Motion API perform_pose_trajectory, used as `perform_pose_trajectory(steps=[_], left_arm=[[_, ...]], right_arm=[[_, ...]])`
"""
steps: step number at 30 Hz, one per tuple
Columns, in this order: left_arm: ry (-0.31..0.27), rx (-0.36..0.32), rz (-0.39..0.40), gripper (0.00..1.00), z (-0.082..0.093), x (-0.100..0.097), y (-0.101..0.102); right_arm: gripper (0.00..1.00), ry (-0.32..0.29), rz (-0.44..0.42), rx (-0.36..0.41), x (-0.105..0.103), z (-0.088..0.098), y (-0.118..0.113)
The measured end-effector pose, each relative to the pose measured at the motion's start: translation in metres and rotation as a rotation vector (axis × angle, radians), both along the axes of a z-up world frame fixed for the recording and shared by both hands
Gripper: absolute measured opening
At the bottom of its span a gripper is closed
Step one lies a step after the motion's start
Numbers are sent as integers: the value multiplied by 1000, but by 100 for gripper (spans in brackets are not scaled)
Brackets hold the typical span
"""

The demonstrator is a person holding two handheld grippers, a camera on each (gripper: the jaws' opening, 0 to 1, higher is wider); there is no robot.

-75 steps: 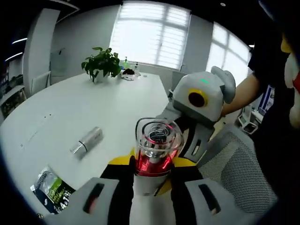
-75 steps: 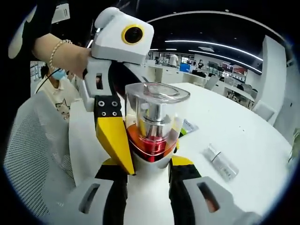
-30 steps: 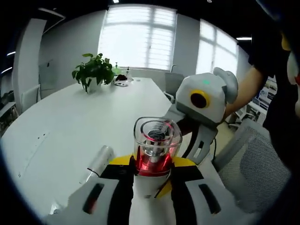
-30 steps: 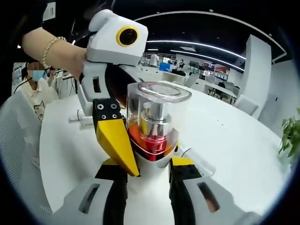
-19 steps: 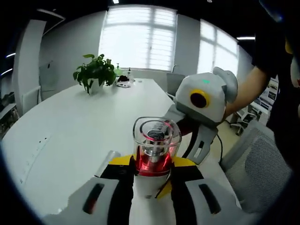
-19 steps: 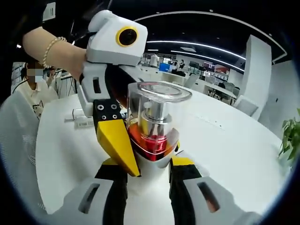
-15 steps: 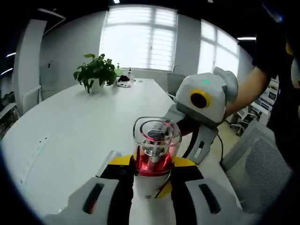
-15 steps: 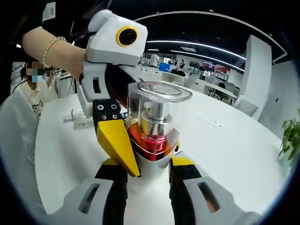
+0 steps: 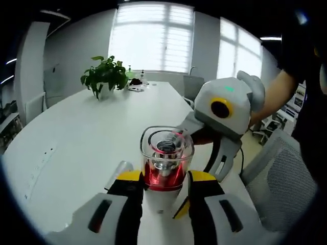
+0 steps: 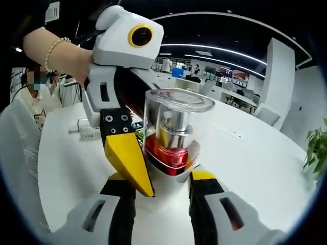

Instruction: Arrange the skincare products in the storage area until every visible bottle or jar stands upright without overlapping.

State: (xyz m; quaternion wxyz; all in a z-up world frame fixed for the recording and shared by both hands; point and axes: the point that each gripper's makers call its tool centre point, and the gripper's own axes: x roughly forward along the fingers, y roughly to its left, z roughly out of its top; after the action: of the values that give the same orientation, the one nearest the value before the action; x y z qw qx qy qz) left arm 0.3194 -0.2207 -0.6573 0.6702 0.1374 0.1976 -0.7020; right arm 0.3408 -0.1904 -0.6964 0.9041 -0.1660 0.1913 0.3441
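Bottle between both tools (upright)

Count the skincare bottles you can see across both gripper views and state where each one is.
2. A red pump bottle with a clear cap is gripped by both tongs above the table; a silver tube lies behind the left tongs. Others may be hidden.

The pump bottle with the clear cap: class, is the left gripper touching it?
Touching. In the left gripper view the left gripper has both yellow-tipped jaws pressed against the white base of the pump bottle, no gap on either side.
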Motion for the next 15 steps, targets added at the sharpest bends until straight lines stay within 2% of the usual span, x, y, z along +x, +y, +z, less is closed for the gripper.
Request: perform_pose_trajectory(steps=[3,8,15], left_arm=[[12,1,28,31,0,3,5],[33,3,81,39,0,8,14],[76,14,150,47,5,2,26]], right_arm=[[48,5,6,-18,-5,-1,3],[54,19,-5,-7,-13,0,5],[61,32,-32,17,-16,4,4]])
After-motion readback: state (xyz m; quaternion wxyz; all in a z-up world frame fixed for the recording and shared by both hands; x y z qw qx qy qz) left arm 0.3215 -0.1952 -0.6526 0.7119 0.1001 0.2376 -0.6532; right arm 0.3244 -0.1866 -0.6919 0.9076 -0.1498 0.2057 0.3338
